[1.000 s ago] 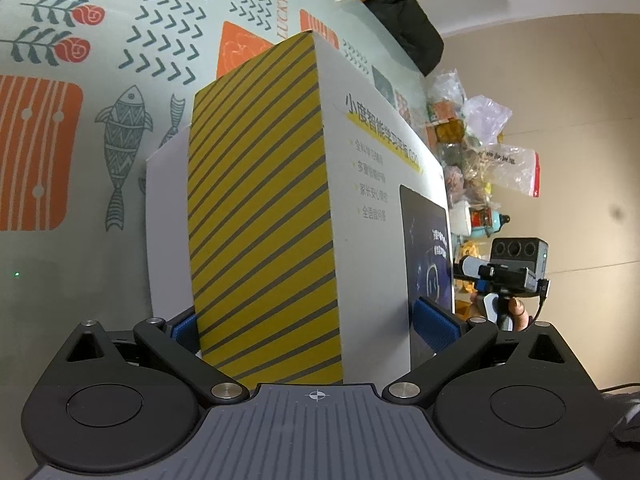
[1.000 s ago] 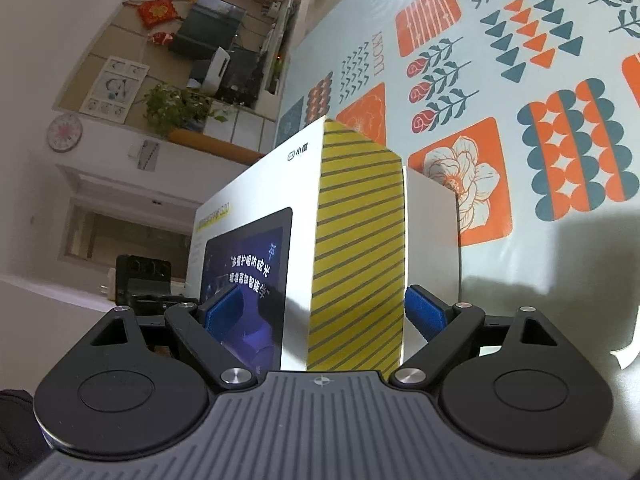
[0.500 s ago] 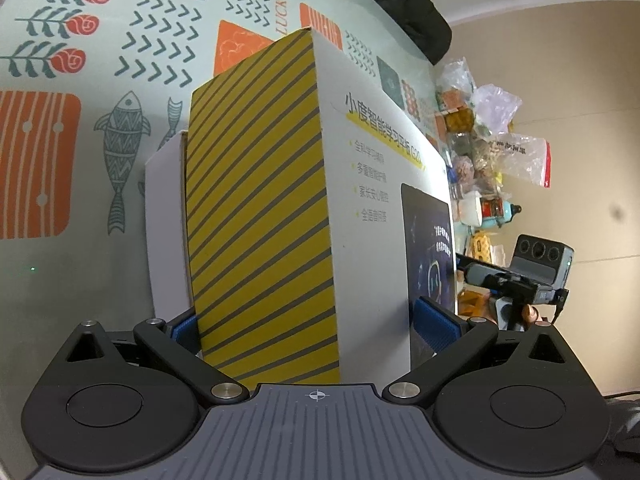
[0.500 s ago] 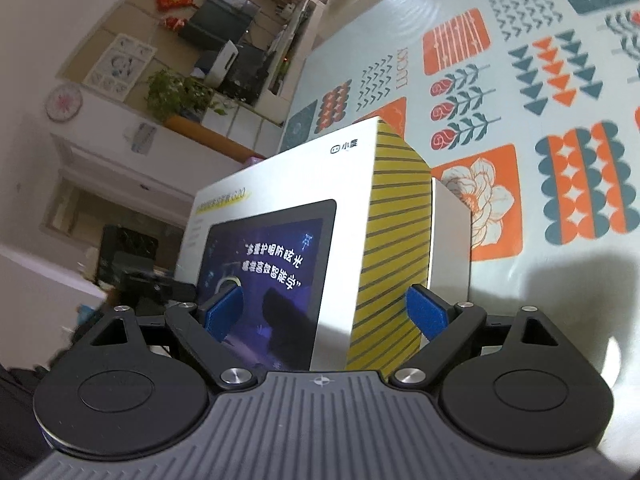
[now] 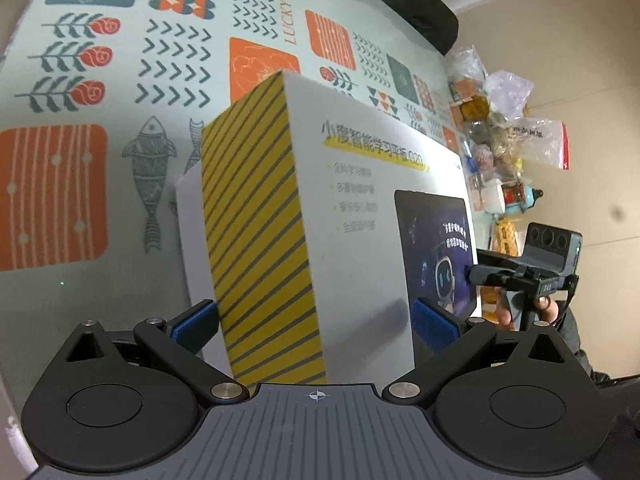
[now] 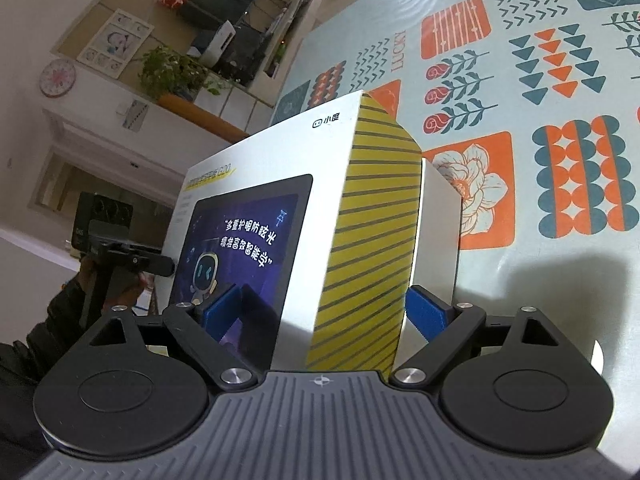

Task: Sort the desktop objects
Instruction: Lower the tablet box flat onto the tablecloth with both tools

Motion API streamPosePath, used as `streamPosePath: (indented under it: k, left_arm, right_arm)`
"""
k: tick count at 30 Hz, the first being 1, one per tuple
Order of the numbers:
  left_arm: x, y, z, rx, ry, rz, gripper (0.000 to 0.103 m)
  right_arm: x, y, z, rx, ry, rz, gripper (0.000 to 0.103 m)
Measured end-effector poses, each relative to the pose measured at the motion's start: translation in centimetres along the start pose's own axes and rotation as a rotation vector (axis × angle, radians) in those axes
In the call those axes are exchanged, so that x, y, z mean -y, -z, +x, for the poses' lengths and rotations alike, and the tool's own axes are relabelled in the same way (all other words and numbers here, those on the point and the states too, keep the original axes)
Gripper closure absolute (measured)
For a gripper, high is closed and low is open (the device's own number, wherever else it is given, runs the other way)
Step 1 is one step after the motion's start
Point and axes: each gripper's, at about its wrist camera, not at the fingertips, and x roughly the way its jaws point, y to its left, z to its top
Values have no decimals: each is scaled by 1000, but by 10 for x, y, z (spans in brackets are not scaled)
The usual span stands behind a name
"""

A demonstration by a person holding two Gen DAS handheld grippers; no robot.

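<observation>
Even indoor light, strong fisheye bend

You get sharp centres and curved, dark corners; a soft shadow falls on the desk (image 6: 560, 280), and faint glare sits on the box (image 5: 360, 260).

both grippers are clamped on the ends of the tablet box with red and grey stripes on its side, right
Not quite: the stripes are yellow and grey, not red, as both wrist views show. The rest holds: the left gripper and right gripper each clamp an end of the tablet box.

Both wrist cameras close behind their tongs, facing opposite ends of one shared striped box (image 5: 256, 236), each sighting the other.
</observation>
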Motion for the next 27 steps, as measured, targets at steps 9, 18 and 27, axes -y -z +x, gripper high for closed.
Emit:
streamPosePath:
  k: [9,18,27]
  left_arm:
    - [3,0,0,-24,-30,40,0]
    - [14,2,4,-39,-45,87,0]
    - [27,7,11,-74,-108,127,0]
  right_arm:
    - [3,0,-1,-13,-11,12,0]
    - [-18,-2,-1,-12,53,-51,0]
    - [-60,5,-13,15,147,-180,0]
